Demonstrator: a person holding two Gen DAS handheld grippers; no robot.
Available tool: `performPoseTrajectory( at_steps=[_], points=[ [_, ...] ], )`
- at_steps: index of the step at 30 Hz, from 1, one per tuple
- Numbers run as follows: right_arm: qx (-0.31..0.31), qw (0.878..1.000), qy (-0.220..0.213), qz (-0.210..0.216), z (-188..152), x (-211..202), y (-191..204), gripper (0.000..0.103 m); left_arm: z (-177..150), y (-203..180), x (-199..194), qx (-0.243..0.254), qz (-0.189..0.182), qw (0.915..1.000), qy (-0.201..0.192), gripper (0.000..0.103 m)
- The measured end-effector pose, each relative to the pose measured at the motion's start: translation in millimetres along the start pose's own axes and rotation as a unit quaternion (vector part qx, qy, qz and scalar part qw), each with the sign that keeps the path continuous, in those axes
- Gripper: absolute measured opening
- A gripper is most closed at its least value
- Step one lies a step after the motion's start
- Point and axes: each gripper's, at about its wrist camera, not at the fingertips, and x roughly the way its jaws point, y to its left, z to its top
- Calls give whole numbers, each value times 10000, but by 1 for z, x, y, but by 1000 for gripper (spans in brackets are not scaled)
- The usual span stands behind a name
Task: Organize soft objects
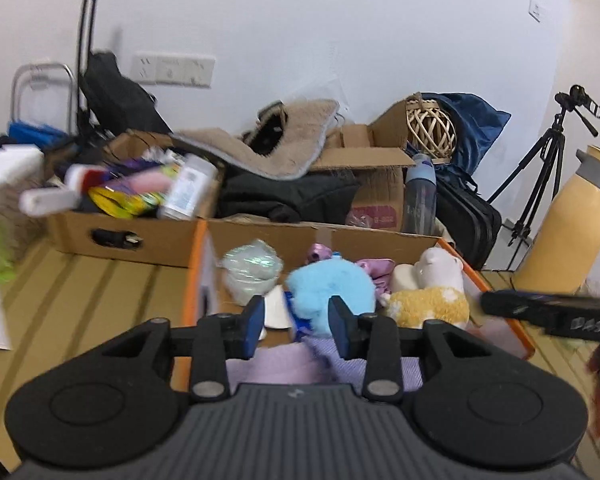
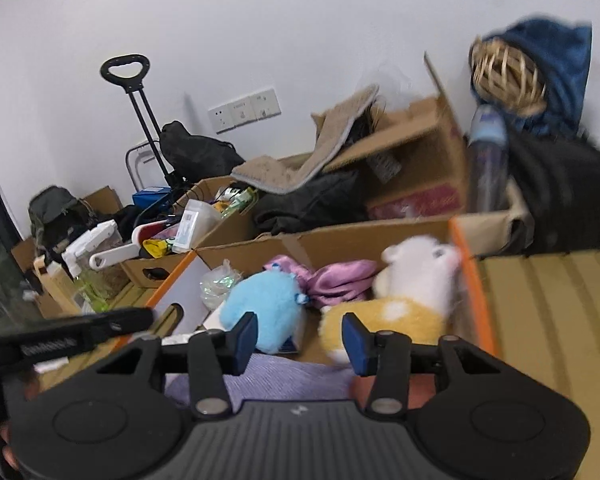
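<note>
An orange-edged cardboard box holds a blue plush, a white-and-yellow plush, a pink satin cloth and a clear plastic bag. A lilac knit cloth lies at the box's near side, just under both grippers. My left gripper stands open above it, with the blue plush behind the gap. My right gripper is open too, between the two plushes in view. Each gripper's black body shows at the edge of the other's view.
Behind stands a cardboard box of bottles and packets, a beige mat over dark clothes, another carton with a wicker ball, and a water bottle. A yellow flask and tripod stand right. The surface is slatted wood.
</note>
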Motion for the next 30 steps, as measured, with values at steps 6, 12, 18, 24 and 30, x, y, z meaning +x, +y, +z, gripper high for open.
performPoseTrajectory(
  at_steps=[6,12,18,24,30],
  points=[
    [-924,9923,-226,-788,-18,-84,1,75,-20,6,-75,477,705,9956,-386,86],
    [-1092,9804,-651,-1503,-44,-163,5,99,-43,-1,-145,564,1108,9856,-1144,103],
    [-962,9826,-939,-1279,-76,-217,37,101,-72,-16,-219,460,1091,9837,-1351,103],
    [-1237,9819,-977,-1053,-124,-278,82,101,-130,-30,-311,417,994,9810,-1612,103],
    [-1327,9789,-1294,-865,-200,-363,127,103,-199,-52,-389,826,681,9768,-1853,103]
  ],
)
